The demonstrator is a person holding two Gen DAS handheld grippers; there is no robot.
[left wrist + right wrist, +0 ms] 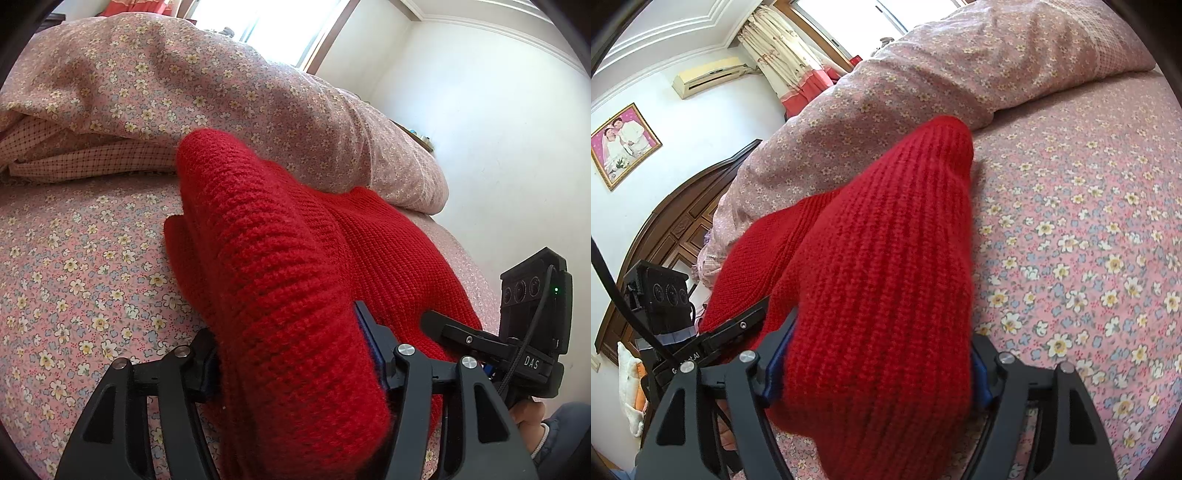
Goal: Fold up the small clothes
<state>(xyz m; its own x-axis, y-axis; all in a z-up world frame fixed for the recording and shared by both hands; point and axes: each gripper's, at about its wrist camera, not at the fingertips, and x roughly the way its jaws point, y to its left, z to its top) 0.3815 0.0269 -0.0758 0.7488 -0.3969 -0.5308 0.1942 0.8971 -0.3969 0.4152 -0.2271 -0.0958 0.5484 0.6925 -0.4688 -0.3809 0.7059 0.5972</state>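
Red knit garment (pixel 280 266), small sweater by the look of it, lies on the bed (pixel 74 266) over the floral sheet, its far end up against the bunched floral duvet (pixel 229 96) at 12 o'clock. Left claw (pixel 291 354) is clamped on a thick ribbed fold of the knit, wool bulging between the two fingers, blue pad just visible on the 3 o'clock finger. Right claw (pixel 875 365) is likewise closed on a ribbed roll, blue pads pressed into it on both sides. In each wrist view the other tool sits close by: at 4 o'clock in the left view, at 8 o'clock in the right view, so both grips look to be on one edge of the garment, near each other. Likely reason: pinching the hem or a sleeve edge at two points so the layer lifts evenly and can be carried over the flat body part, which spreads toward 1 o'clock in the left view. Fold seems mid-way; lifted part stands as a hump, not yet laid flat. Which exact part is held (hem, cuff, sleeve) I cannot tell, knit fills the frame. Risk, my guess: bulky wool slips or springs open on release. Room background: framed photo (pixel 622 142), air conditioner (pixel 709 77), curtains (pixel 783 55), wooden headboard (pixel 683 218).
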